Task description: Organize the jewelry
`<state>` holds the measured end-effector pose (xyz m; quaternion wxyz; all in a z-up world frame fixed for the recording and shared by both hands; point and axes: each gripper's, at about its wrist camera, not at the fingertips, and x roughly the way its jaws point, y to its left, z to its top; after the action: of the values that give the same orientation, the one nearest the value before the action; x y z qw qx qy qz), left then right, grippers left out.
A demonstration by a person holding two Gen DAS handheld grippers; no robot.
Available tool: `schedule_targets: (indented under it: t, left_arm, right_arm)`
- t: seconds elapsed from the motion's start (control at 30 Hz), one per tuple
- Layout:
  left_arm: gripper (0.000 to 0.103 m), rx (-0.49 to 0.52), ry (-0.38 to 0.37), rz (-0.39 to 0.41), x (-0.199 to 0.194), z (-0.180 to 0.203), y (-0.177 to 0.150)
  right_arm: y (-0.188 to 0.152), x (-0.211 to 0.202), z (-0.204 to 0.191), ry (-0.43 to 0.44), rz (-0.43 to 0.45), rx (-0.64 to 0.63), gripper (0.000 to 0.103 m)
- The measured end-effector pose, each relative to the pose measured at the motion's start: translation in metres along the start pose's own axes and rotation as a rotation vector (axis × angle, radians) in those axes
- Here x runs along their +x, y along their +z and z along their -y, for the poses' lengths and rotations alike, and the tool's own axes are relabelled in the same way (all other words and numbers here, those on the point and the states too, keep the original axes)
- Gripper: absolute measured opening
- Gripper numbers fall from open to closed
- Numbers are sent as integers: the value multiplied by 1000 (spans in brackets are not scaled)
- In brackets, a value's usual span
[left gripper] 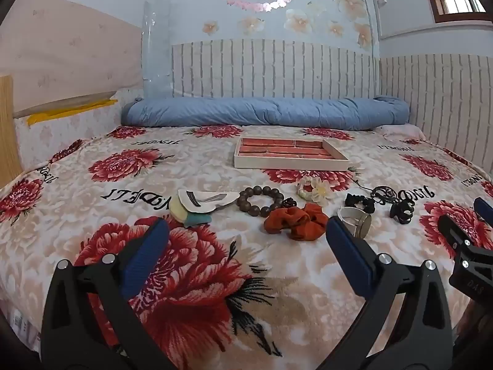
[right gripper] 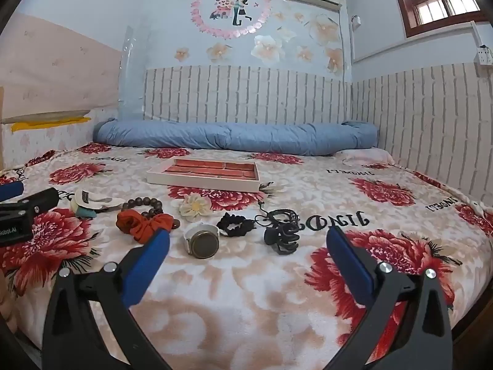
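Left wrist view: the left claw (left gripper: 246,240) hung wide and empty over the bed (left gripper: 92,209), short of the row of jewelry. The tray (left gripper: 289,164) lay beyond that row, its long axis across the view and its compartments apparently empty. A first pick looked due; the scrunchie (left gripper: 295,219) was nearest. A good grasp would likely straddle its bunched folds without dragging the bracelet (left gripper: 260,199) touching it.

Right wrist view: the right claw (right gripper: 248,252) was likewise wide and empty. The watch (right gripper: 203,240) lay just ahead, dial toward the camera, strap running back-left. The clip (right gripper: 282,237) lay beside it.
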<state>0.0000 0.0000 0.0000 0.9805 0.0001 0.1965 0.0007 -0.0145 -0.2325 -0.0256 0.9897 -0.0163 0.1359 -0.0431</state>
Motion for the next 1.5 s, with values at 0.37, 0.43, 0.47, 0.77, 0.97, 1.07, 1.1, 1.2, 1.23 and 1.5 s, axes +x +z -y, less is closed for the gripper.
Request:
schedule_targets:
  t: [0.37, 0.43, 0.47, 0.77, 0.97, 1.07, 1.1, 1.2, 1.23, 1.5]
  left_arm:
    - [98, 16, 7, 13, 0, 1, 0]
    - [98, 16, 7, 13, 0, 1, -1]
    - [98, 15, 6, 13, 0, 1, -1]
    - [98, 19, 7, 15, 1, 0, -2]
    - [98, 22, 5, 12, 2, -1, 3]
    - [98, 23, 5, 10, 3, -1, 3]
    - [98, 25, 8, 13, 1, 1, 2]
    - [98, 24, 9, 14, 1, -1, 3]
    - [98, 23, 10, 14, 1, -2, 3]
    - [98, 27, 8, 11, 2, 3, 3]
  right_arm:
    - [-1, 4, 2, 1, -20, 4, 99]
    - [-1, 5, -1, -2, -15, -1, 99]
    - [-1, 6, -1, -3, -15, -1, 99]
    - [-1, 4, 2, -1, -12, 6, 99]
    - [1, 8, 4, -3, -19, 14, 99]
    - [-1, 6, 7, -2, -19, 11, 99]
    - [-1, 6, 7, -1, -17, 12, 99]
    - [-1, 7, 7, 2, -18, 9, 99]
    - [-1, 8, 7, 2, -17, 9, 99]
    - [1, 8, 6, -2, -24, 12, 99]
